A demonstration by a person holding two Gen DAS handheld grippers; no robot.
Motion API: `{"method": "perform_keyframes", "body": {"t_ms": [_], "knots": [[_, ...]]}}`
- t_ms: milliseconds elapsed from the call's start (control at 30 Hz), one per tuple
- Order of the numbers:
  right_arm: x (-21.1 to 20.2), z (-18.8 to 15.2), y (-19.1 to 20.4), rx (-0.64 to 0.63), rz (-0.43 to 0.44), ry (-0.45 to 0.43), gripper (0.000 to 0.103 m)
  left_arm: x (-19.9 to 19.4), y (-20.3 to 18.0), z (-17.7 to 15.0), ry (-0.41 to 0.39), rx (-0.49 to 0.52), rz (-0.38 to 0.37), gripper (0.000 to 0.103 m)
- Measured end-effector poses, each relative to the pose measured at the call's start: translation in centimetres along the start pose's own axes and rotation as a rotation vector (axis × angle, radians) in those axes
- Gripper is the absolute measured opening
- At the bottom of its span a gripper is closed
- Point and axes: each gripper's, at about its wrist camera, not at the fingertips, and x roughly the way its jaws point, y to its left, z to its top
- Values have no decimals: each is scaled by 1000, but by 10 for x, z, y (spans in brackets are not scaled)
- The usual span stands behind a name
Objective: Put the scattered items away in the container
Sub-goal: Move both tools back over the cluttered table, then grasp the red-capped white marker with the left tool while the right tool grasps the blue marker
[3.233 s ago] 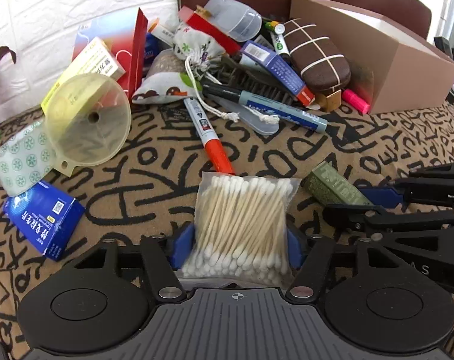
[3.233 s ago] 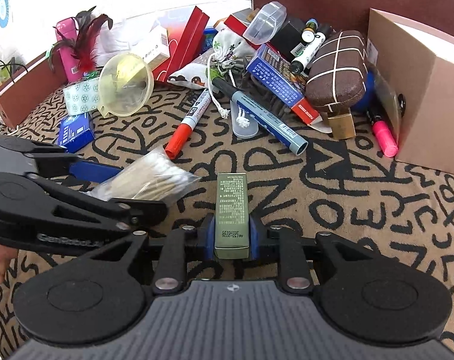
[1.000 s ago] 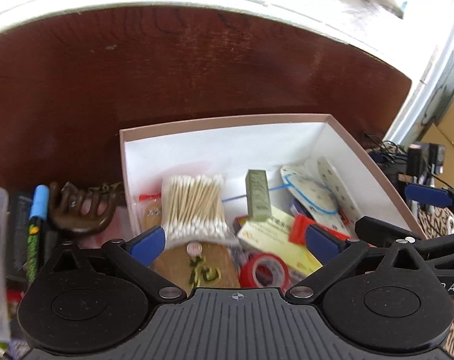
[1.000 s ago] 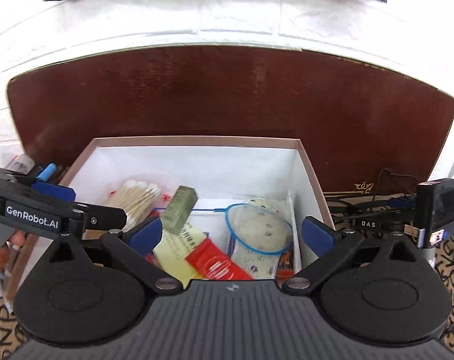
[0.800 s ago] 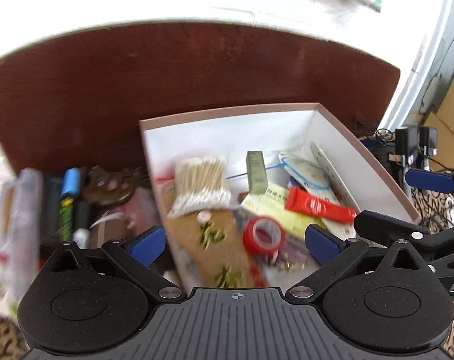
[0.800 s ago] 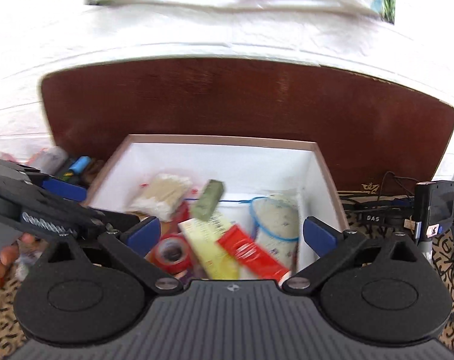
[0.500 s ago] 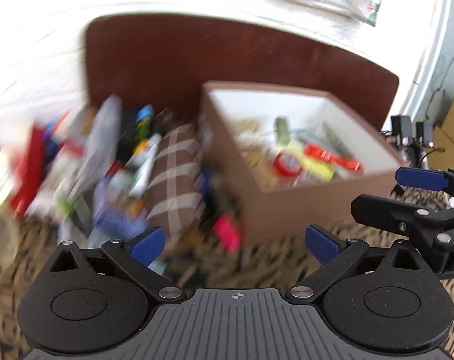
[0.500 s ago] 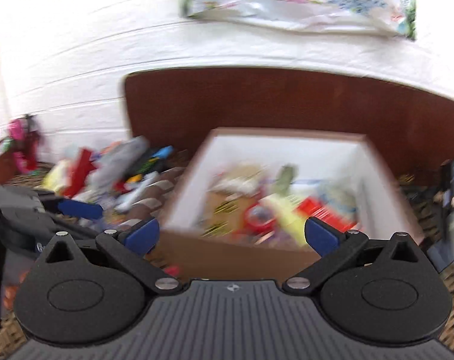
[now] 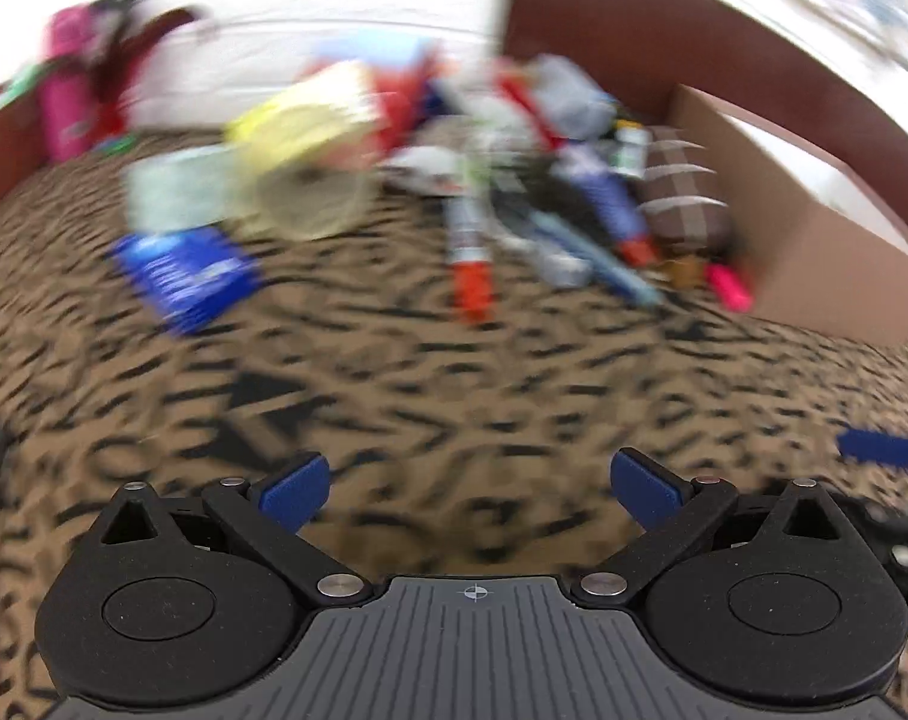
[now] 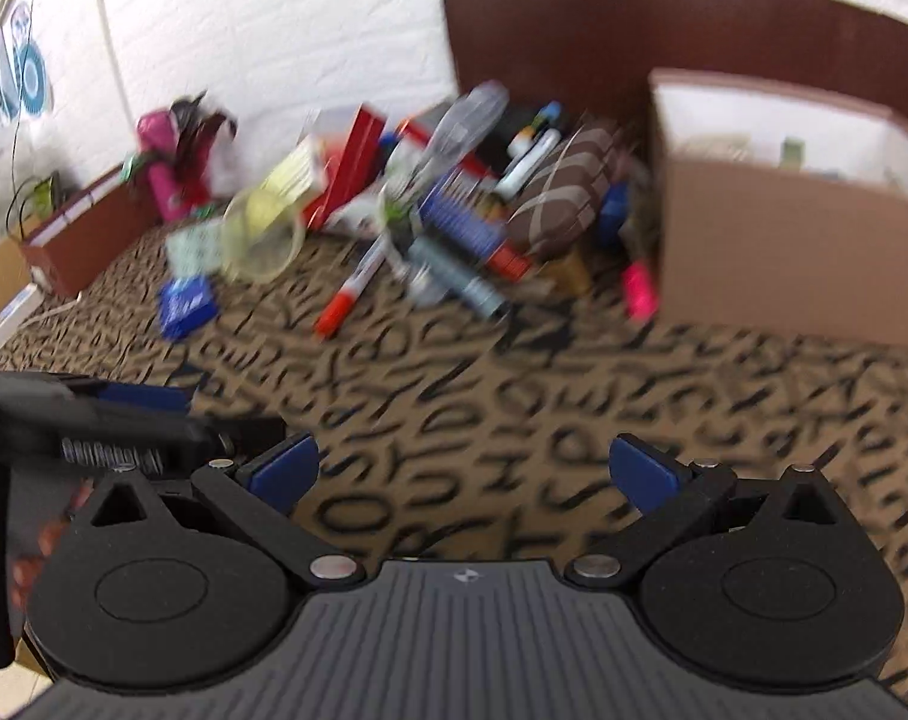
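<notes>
both views are blurred; the left hand-held gripper (image 9: 472,483) and right hand-held gripper (image 10: 461,468) are spread wide, empty, above the patterned table (image 10: 514,408), the box (image 10: 796,240) far right.

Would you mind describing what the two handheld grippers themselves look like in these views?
Both look alike. The left gripper and right gripper have matte black linkage arms with silver pivot screws, two round black discs, and a grey ribbed centre plate bearing a small crosshair mark. The jaws carry blue pads. Seen from the right wrist view, the left gripper's side shows blurred white lettering. No cables or sleeves are visible.

Matt cardboard box (image 10: 772,246), patterned cloth cover (image 10: 514,396)
</notes>
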Motion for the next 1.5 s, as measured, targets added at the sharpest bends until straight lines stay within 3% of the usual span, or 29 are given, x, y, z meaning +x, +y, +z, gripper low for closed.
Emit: {"method": "perform_keyframes", "body": {"t_ms": [133,233,367,600,733,933,1033,1067,1100,1133,1300,1500], "knots": [[13,-4,18,-7,16,31,103,1,35,1,-13,-61,51,103],[24,3,30,-21,33,35,102,4,42,13,-27,-72,4,103],[38,15,36,-60,-15,-7,102,20,30,32,-54,-30,-59,101],[77,29,18,-89,-107,27,86,65,-6,57,-24,31,-135,93],[94,38,5,-102,-117,19,80,93,-16,65,12,47,-139,81],[126,54,-9,-118,-100,7,67,109,-23,74,-22,68,-106,61],[137,62,-10,-155,-98,-8,58,113,-23,75,-36,82,-76,36],[139,64,-10,-160,-94,-11,54,113,-22,75,-38,86,-64,19],[141,66,-10,-161,-91,-13,44,113,-20,75,-37,85,-61,12],[142,67,-9,-159,-88,-14,34,112,-17,75,-32,80,-69,12],[129,57,0,-148,-80,1,25,96,-8,62,-4,75,-106,12],[82,17,16,-133,-29,65,18,55,3,23,38,89,-148,11]]}}
